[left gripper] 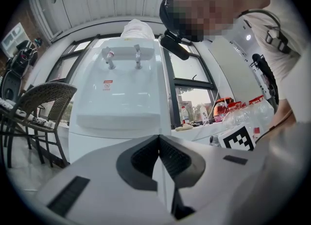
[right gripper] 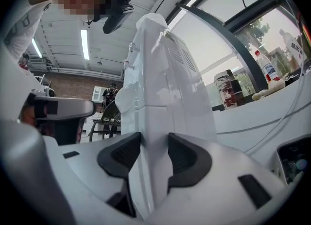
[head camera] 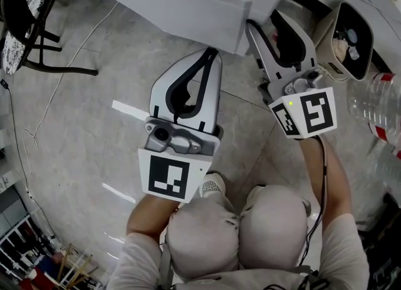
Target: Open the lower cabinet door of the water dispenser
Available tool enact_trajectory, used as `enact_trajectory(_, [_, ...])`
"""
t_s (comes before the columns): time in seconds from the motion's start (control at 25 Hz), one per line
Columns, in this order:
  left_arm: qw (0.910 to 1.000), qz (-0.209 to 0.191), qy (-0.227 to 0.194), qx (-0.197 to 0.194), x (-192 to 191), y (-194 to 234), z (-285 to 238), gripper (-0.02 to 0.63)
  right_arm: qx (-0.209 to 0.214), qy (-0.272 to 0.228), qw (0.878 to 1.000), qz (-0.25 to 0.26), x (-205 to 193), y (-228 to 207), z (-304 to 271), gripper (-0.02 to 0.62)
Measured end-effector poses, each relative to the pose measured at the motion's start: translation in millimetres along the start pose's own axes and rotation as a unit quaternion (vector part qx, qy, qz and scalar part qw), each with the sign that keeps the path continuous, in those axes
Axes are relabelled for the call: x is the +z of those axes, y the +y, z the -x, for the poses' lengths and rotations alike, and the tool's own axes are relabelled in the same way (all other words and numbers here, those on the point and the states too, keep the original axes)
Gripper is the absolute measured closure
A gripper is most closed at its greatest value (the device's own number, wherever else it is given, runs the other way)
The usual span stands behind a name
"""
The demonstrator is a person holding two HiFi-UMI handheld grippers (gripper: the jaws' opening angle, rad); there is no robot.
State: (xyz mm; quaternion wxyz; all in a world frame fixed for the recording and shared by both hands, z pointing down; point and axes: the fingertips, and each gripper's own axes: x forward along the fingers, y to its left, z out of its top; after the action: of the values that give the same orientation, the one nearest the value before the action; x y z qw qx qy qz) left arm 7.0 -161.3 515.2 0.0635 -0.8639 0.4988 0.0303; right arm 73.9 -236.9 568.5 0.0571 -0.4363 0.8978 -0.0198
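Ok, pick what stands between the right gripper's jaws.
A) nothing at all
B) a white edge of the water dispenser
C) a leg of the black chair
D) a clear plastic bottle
B: in the right gripper view, a white edge of the water dispenser runs up between the parted jaws of the right gripper.

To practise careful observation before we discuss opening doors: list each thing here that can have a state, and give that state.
water dispenser: upright, no water running.
lower cabinet door: edge gripped; cannot tell whether ajar.
right gripper: shut on the door's edge.
left gripper: shut, empty.
bin: open-topped, rubbish inside.
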Motion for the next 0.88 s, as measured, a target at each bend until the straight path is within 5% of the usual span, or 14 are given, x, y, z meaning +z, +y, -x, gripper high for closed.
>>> enact_trajectory(0.16, [1.0000,-0.004,-0.003,0.005,5,2,6,0.601,0.004,0.002,1.000,0.004,0,7,6,0.413])
enact_trajectory(0.6, [0.9987,-0.043,0.000,0.029,20,10,43,0.601,0.117,0.007,0.993,0.019,-4,89,37,0.420])
enact_trajectory(0.88, [0.9957,-0.050,0.010,0.077,26,39,91,0.601,0.178,0.015,0.984,0.024,-8,150,33,0.416])
